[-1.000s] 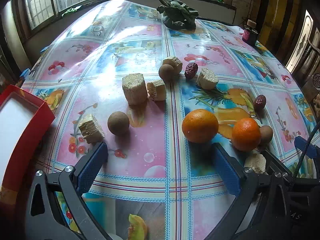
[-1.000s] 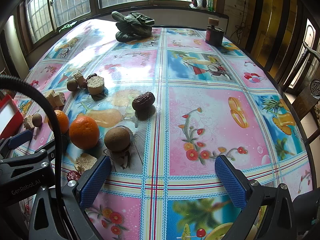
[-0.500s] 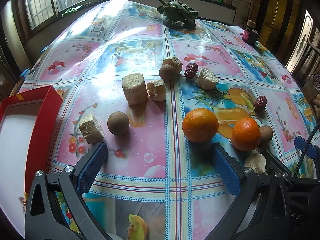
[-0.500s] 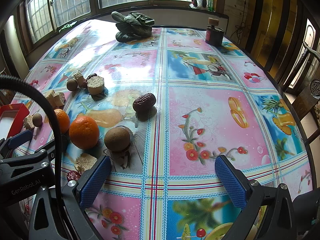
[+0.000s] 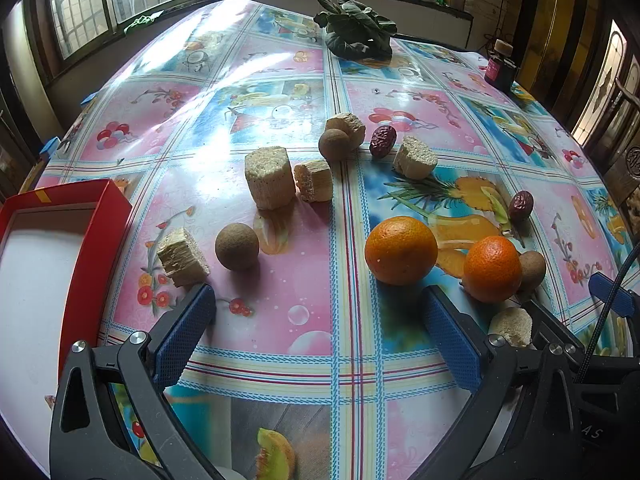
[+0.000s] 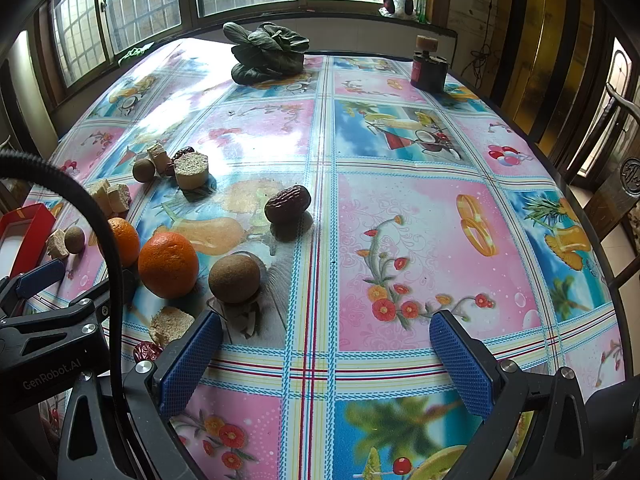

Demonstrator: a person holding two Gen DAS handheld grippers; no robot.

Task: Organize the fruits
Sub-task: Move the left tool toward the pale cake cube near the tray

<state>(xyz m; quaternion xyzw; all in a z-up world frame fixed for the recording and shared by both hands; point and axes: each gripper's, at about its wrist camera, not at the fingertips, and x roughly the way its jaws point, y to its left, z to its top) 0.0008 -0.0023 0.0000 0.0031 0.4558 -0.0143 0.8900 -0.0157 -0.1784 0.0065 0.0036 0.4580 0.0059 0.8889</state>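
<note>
Two oranges (image 5: 400, 250) (image 5: 492, 269) lie on the fruit-patterned tablecloth, the second also in the right wrist view as the near orange (image 6: 168, 265). Brown round fruits (image 5: 237, 246) (image 6: 234, 279), dark red dates (image 5: 383, 141) (image 6: 287, 204) and pale cut chunks (image 5: 269, 177) are scattered around them. A red box (image 5: 86, 256) with a white inside sits at the left table edge. My left gripper (image 5: 318, 336) stands open just short of the fruit, holding nothing. My right gripper (image 6: 326, 354) is open too, over bare cloth right of the brown fruit.
A bunch of dark green leaves (image 6: 267, 53) lies at the far end. A small dark bottle (image 6: 428, 67) stands at the far right. Windows run behind the table, wooden chairs (image 6: 616, 184) stand to the right. The cloth's right half (image 6: 420, 220) carries no objects.
The red box has slid further onto the table from the left, toward the fruit. Both grippers and all the fruit have stayed in place.
</note>
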